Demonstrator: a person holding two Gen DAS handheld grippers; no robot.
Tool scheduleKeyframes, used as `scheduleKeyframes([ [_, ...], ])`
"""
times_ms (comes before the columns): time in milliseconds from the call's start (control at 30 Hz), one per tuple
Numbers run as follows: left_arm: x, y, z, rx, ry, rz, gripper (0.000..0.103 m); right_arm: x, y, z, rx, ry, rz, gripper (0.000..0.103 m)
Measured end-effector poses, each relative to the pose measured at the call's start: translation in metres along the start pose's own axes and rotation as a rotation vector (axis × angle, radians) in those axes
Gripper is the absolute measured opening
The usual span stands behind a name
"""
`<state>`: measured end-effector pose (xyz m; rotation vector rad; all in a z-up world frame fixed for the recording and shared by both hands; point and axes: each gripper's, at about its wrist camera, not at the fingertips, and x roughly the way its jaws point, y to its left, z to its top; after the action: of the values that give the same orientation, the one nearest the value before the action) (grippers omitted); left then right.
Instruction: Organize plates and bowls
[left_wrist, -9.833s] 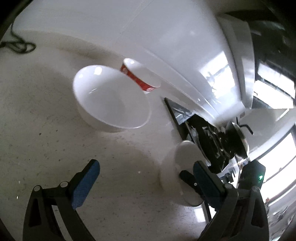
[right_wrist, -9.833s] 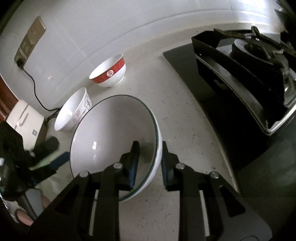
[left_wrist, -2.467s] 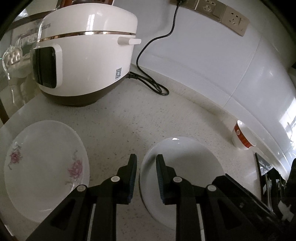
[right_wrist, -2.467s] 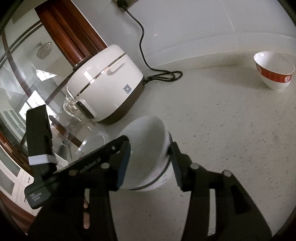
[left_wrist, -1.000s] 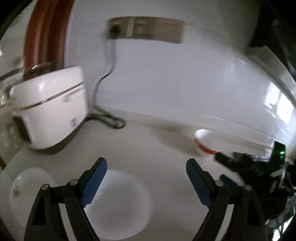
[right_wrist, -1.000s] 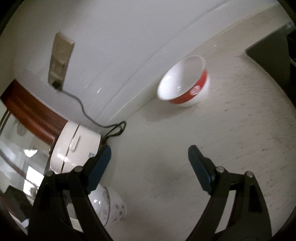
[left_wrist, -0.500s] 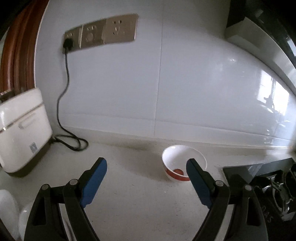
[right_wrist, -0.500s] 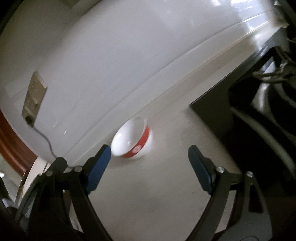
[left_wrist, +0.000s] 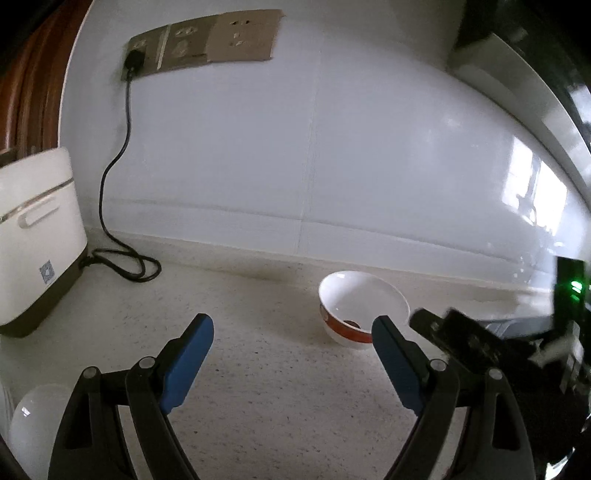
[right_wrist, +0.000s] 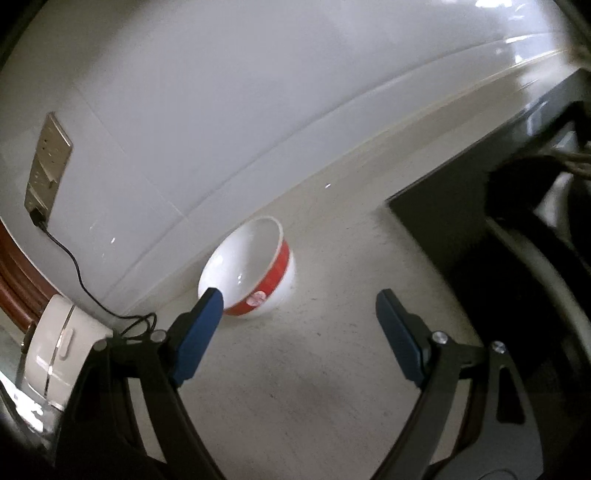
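A white bowl with a red band (left_wrist: 364, 306) stands on the speckled counter near the back wall; it also shows in the right wrist view (right_wrist: 251, 267). My left gripper (left_wrist: 291, 354) is open and empty, short of the bowl, which lies ahead toward its right finger. My right gripper (right_wrist: 295, 332) is open and empty, with the bowl just beyond its left fingertip. The right gripper's dark body shows at the right of the left wrist view (left_wrist: 480, 347). A white bowl's rim (left_wrist: 33, 424) shows at the lower left.
A white rice cooker (left_wrist: 33, 240) stands at the left, its black cord (left_wrist: 122, 177) running up to a wall socket (left_wrist: 203, 40). A black gas stove (right_wrist: 517, 258) fills the right side. The tiled wall (left_wrist: 332, 147) runs close behind the bowl.
Both grippers let go of the bowls they held, opened, and swung toward the red-banded bowl. In the last half second both have come closer to it.
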<state>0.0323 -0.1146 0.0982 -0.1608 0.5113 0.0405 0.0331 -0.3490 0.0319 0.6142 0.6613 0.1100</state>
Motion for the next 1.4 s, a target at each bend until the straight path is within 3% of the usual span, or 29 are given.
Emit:
scheduleKeyframes([
  [100,0.000,0.014,0.005,-0.067,0.016,-0.020,0.089,0.026,0.013,0.016,-0.032,0.091,0.022,0.087],
  [200,0.000,0.021,0.007,-0.107,0.031,-0.019,0.089,0.052,0.020,0.021,-0.053,0.174,-0.034,0.087],
  [300,0.005,0.029,0.007,-0.150,0.068,-0.054,0.089,0.073,0.020,0.021,-0.027,0.265,-0.016,0.081],
  [433,0.008,0.038,0.007,-0.194,0.090,-0.079,0.089,0.070,0.011,0.016,0.031,0.292,0.009,0.035],
  [467,0.009,0.039,0.007,-0.204,0.097,-0.091,0.089,0.064,0.010,0.015,0.031,0.287,0.007,0.030],
  [633,0.026,0.040,0.002,-0.259,0.210,-0.214,0.089,0.029,0.001,-0.002,-0.012,0.293,0.017,0.027],
  [767,0.047,0.027,-0.008,-0.251,0.371,-0.319,0.089,0.002,-0.015,-0.015,0.004,0.296,0.055,0.027],
  [967,0.066,0.009,-0.024,-0.176,0.436,-0.286,0.089,-0.009,-0.026,-0.023,0.034,0.277,0.097,0.028],
  [1033,0.074,0.006,-0.029,-0.177,0.471,-0.310,0.088,-0.012,-0.026,-0.024,0.016,0.261,0.098,0.029],
  [1133,0.084,0.010,-0.036,-0.206,0.525,-0.311,0.087,-0.011,-0.026,-0.029,-0.009,0.261,0.094,0.041],
  [1233,0.081,0.011,-0.033,-0.183,0.491,-0.261,0.087,-0.010,-0.027,-0.031,-0.005,0.278,0.084,0.053],
  [1400,0.081,0.014,-0.034,-0.182,0.468,-0.227,0.087,-0.010,-0.023,-0.033,-0.020,0.259,0.088,0.053],
])
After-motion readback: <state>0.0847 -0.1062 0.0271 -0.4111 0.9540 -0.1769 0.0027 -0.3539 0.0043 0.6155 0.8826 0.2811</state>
